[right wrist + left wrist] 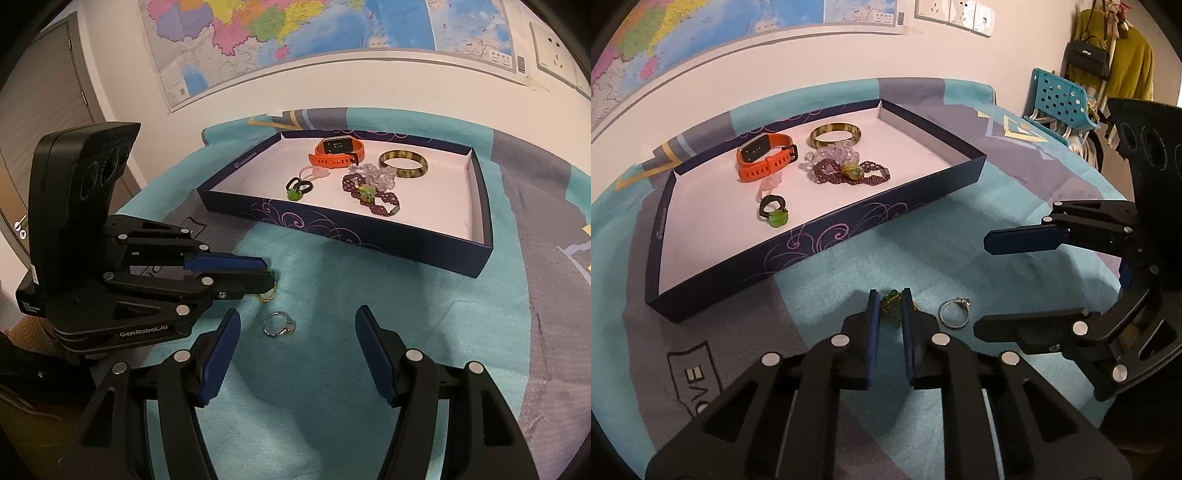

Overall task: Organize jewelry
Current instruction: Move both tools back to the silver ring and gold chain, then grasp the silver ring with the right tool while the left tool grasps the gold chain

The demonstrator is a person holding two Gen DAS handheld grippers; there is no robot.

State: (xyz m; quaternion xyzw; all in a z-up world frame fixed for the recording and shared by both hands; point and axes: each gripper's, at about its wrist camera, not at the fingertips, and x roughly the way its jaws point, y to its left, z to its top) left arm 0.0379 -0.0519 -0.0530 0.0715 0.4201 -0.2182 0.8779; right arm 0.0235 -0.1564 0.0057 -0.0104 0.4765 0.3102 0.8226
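Note:
On the teal cloth my left gripper (890,297) is shut on a small green and gold necklace (891,303); its gold chain (267,295) pokes out under the tips in the right wrist view. Just to the right lies a silver ring (955,314). My right gripper (298,312) stands open above the cloth, with the silver ring (279,325) lying loose between its tips, nearer the left finger. Beyond sits a navy tray (849,229) holding an orange watch band (764,155), an amber bangle (836,134), a purple bead bracelet (849,173) and a green-stone ring (774,212).
The table's cloth (461,314) falls away at the right edge. A blue plastic chair (1060,99) and hanging yellow clothes with a black bag (1108,62) stand past that edge. A map (295,29) covers the wall behind, and a door (37,92) is at the left.

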